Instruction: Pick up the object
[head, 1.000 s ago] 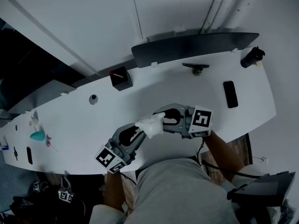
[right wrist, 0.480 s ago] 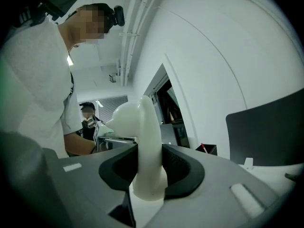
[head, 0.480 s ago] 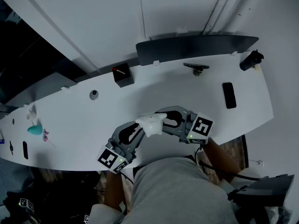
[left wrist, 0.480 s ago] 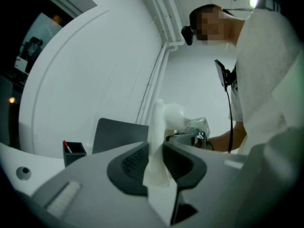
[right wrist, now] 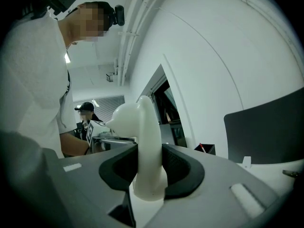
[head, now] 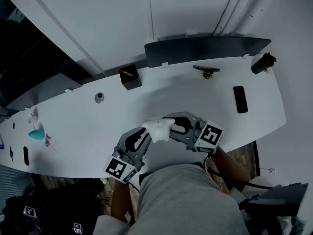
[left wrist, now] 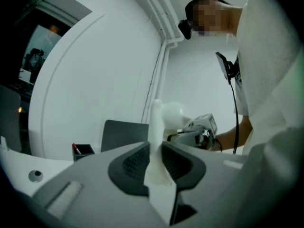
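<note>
Our left hand-held gripper is closing its jaws on the thin flat edge of the white object. Our right hand-held gripper pinches its thicker, rounded side. The black pen box and the phone lie well apart from it. Glossy, smooth and bulbous on top, the object hangs between us over the near edge of the desk.

The left tongs are closing on the thin flat part of a white object, which stands upright between the dark pads. Just behind its round part are the right tongs. On the tabletop at left stands a black box.
</note>
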